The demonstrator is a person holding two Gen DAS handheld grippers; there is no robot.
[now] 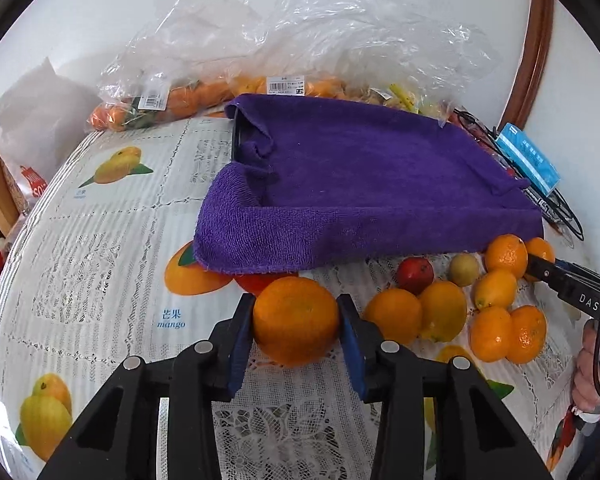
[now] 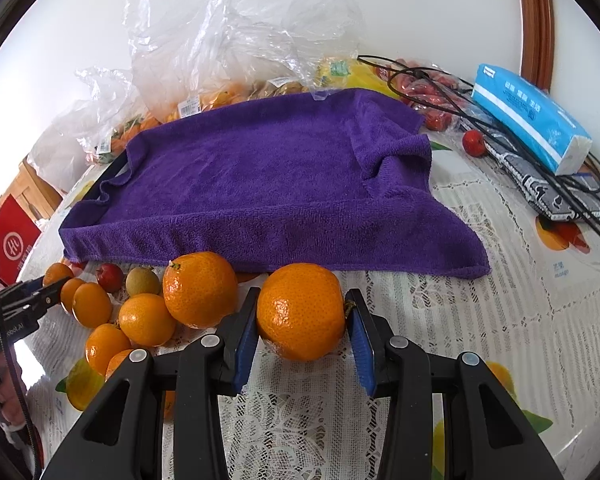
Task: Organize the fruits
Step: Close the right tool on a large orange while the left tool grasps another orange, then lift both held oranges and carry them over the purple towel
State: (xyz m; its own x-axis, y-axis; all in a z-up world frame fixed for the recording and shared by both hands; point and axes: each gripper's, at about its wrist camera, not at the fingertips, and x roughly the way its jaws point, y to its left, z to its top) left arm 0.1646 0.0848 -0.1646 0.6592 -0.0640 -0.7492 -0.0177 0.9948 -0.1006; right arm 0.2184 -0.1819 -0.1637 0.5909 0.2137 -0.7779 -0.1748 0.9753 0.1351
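My left gripper [image 1: 296, 300] is shut on a large orange [image 1: 296, 322] that rests on the fruit-print tablecloth [image 1: 112, 264], both blue pads pressed to its sides. My right gripper [image 2: 304, 294] is shut on another large orange [image 2: 300, 312] in the same way. Between the two lies a pile of small oranges [image 1: 444, 310], a red fruit [image 1: 415, 274] and a greenish one [image 1: 464, 269]. Just behind the fruit, a purple towel [image 1: 360, 184] is draped over a dark tray. From the right wrist view, the left gripper [image 2: 50, 286] shows at the pile's left edge.
Clear plastic bags of fruit [image 1: 180, 96] are heaped along the wall behind the towel. A blue tissue pack [image 2: 532, 120], black cables [image 2: 580, 184], a patterned pouch [image 2: 540, 190] and a lone red fruit [image 2: 474, 143] lie at the right. A hand [image 1: 592, 376] grips the right tool.
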